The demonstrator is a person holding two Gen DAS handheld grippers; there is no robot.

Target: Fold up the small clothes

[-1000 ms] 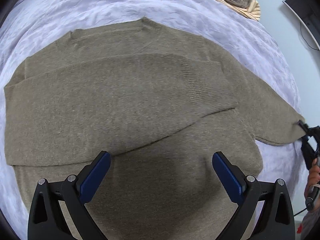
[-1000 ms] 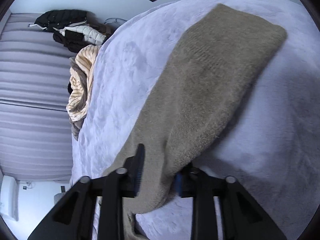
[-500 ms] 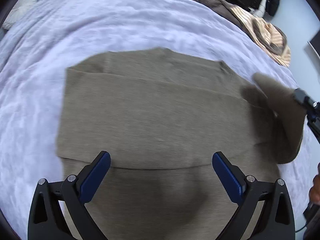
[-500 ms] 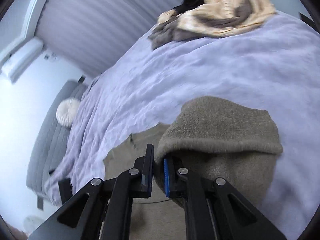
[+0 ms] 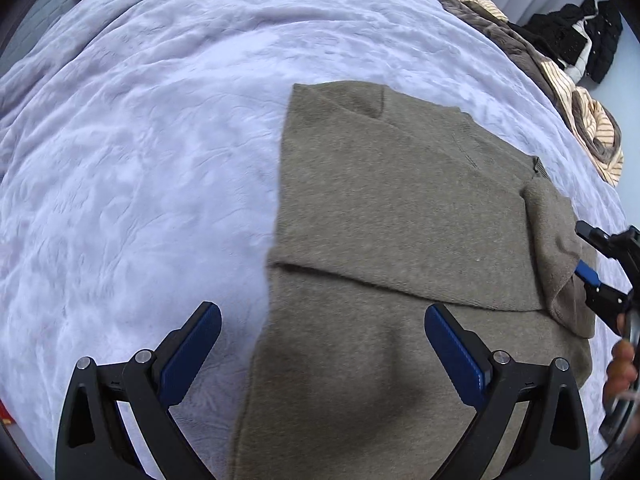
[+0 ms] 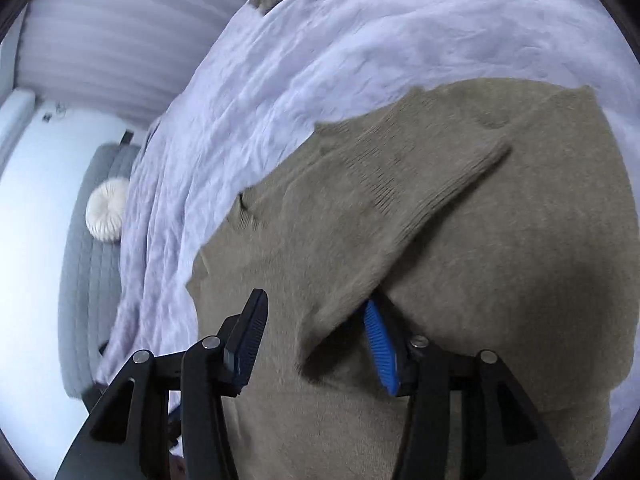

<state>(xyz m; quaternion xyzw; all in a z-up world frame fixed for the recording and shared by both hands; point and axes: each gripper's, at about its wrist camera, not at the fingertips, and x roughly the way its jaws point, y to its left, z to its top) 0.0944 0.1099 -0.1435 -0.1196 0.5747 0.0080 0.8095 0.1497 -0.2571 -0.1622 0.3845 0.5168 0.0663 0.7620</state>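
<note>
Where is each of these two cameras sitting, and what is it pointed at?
Left wrist: rides on the left gripper, looking steeply down at the olive sweater on the lilac bedspread; its own open fingers show, also the right gripper.
Right wrist: rides on the right gripper, aimed along the sweater's sleeve, jaws just opening round it.
Shared: sweater, bedspread, round cushion.

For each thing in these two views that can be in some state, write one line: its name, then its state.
sweater: flat on the bed, both sleeves folded across the body.
right sleeve: laid over the body, its fold between the open pads.
right gripper: jaws have just been opening; no pad presses.
left gripper: wide open, empty, above the sweater.
bedspread: spread, wrinkled.
striped clothes: unfolded heap.
</note>
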